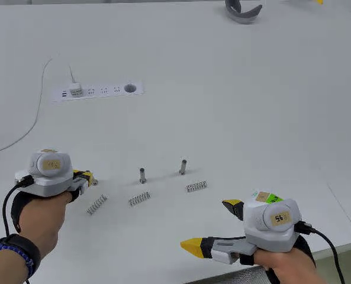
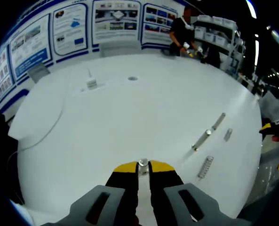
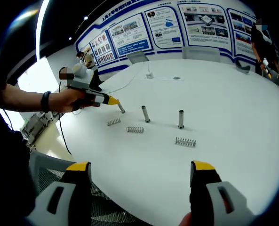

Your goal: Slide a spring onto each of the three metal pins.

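Spring-fitting job at its opening step: the left gripper (image 1: 87,176) clenched its jaws on the head of the first pin (image 2: 142,163), near the front left corner of the table (image 1: 234,106). Whether that pin stood on the surface could not be told. The right gripper (image 3: 140,170) hung with jaws spread wide and empty over the front edge.

Three pins were counted: the gripped one, plus the second pin (image 1: 142,175) and the third pin (image 1: 183,166), both standing free and upright. There were three springs as well. The first spring (image 1: 96,204), the second spring (image 1: 139,199) and the third spring (image 1: 196,186) lay flat, closer to the front edge than the pins, none yet threaded.

The next move would likely call for the right gripper to take a spring by one end, line it up over the steadied pin and slip it down.
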{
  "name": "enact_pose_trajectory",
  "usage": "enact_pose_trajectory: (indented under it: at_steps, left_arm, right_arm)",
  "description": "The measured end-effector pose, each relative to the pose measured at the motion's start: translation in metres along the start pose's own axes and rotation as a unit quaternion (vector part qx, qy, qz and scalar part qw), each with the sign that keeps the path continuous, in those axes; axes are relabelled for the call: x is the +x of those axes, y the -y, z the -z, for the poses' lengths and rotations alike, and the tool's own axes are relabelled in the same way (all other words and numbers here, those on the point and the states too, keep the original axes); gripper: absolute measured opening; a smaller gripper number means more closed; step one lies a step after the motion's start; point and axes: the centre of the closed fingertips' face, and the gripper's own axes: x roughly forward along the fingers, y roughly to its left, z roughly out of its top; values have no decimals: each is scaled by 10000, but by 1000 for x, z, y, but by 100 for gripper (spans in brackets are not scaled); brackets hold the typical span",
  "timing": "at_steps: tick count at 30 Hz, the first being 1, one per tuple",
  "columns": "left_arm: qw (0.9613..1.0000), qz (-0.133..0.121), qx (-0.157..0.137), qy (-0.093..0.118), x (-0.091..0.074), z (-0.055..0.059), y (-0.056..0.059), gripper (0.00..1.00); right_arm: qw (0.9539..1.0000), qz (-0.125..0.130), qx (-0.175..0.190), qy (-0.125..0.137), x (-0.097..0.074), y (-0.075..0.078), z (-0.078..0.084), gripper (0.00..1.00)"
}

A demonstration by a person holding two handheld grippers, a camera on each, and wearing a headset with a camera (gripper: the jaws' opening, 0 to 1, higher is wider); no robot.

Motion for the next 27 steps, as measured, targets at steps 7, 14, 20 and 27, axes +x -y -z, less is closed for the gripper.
enact_pose_trajectory:
  at_steps: [7, 14, 20, 27]
  left_arm:
    - [9999, 22, 134, -4, -1, 1, 4, 7]
    - [9998, 37, 191, 1, -2, 2, 7, 7]
    - [9996, 91, 248, -4, -3, 3, 11, 7]
    - [9993, 151, 336, -8, -1, 3, 20, 7]
  right_arm:
    - [10000, -6, -14, -12, 0, -1, 0, 88]
    - [10000, -9, -20, -31, 0, -2, 2, 88]
    - [10000, -13, -17, -36, 0, -2, 3, 88]
    - [10000, -10, -10, -43, -1, -2, 4, 88]
